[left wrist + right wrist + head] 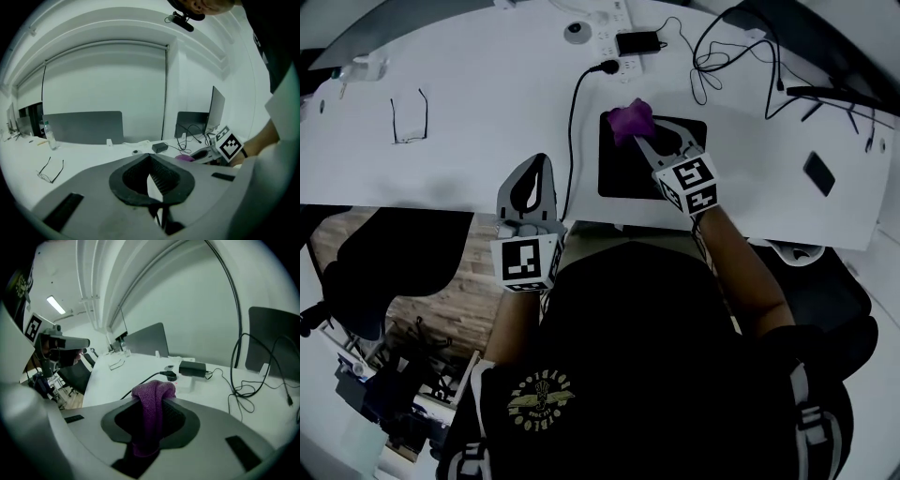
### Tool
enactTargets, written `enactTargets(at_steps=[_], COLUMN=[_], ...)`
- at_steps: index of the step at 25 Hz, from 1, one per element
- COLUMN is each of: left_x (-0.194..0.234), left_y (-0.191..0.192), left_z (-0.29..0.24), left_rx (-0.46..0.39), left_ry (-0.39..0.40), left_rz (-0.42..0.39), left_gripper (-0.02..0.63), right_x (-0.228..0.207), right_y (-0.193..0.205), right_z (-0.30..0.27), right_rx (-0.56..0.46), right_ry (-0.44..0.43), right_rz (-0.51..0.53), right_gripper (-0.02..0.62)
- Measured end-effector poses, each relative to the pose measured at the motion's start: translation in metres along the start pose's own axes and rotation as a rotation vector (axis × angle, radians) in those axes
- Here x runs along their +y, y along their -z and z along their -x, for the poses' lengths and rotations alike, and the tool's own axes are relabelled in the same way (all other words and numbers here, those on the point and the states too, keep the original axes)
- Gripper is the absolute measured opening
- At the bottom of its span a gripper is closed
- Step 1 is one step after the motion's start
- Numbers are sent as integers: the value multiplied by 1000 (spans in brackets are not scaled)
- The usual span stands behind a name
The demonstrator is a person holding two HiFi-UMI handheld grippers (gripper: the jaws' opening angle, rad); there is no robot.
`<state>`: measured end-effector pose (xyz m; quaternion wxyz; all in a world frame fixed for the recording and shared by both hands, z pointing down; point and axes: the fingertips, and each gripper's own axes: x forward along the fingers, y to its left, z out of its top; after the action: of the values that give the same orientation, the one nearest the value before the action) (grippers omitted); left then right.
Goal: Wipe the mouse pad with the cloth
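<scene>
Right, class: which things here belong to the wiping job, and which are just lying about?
Job: purple woven cloth, black rectangular mouse pad, right gripper holding it.
Lying about: thin wire-framed glasses, black power adapter, loose black cables.

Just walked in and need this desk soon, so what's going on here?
A person is working with two handheld grippers at a white desk. The right gripper is shut on a purple cloth, held at the far left corner of the black mouse pad. The left gripper is shut and empty, near the desk's front edge, off the pad.
</scene>
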<state>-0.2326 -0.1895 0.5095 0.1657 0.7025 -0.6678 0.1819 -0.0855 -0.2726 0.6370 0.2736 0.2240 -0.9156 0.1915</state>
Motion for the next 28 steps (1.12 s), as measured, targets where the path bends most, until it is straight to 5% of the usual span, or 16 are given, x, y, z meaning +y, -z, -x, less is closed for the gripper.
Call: enactTargets(at_steps=[10,28], left_x=[11,-1], left_y=[12,-40], left_z=[11,11], left_rx=[30,-83], left_ry=[-16,71], left_rz=[-10,-88], left_gripper=[2,2], right_x=[14,-61], right_y=[61,101], right_z=[-66,-1], right_rx=[212,262], right_ry=[-21,218], right_rz=[13,-94], right_gripper=[92,94])
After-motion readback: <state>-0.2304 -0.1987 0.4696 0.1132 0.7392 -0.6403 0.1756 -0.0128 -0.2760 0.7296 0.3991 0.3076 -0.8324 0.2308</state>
